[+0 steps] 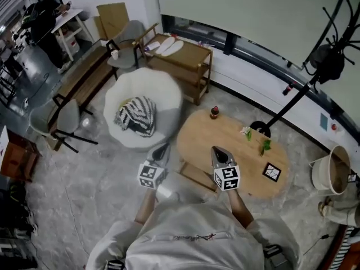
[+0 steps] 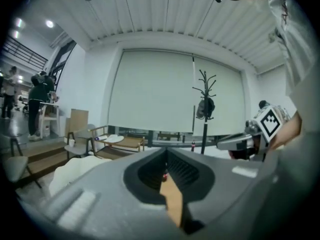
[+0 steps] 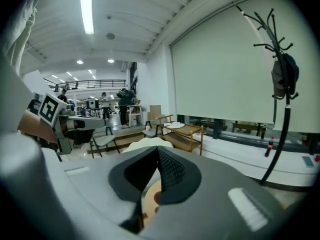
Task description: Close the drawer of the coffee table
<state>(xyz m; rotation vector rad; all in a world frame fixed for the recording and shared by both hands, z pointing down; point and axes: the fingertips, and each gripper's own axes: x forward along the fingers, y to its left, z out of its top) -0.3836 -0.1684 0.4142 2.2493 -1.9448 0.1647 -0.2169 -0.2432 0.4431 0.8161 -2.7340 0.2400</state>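
Note:
The oval wooden coffee table (image 1: 239,151) stands in front of me in the head view. It carries a small red jar (image 1: 214,112), two little plants (image 1: 256,139) and a black-and-white marker card (image 1: 272,172). Its wooden drawer (image 1: 197,176) juts out from under the near left edge. My left gripper (image 1: 163,149) hovers just left of the table, shut and empty. My right gripper (image 1: 219,151) is over the table's near edge above the drawer, also shut and empty. In the left gripper view the closed jaws frame a strip of the tabletop (image 2: 173,199).
A white round armchair (image 1: 163,89) with a striped cushion (image 1: 136,116) sits left of the table. Behind it stand a wooden shelf bench (image 1: 191,58) and chairs. A black coat stand (image 1: 315,72) and a pale bucket (image 1: 332,170) are at the right.

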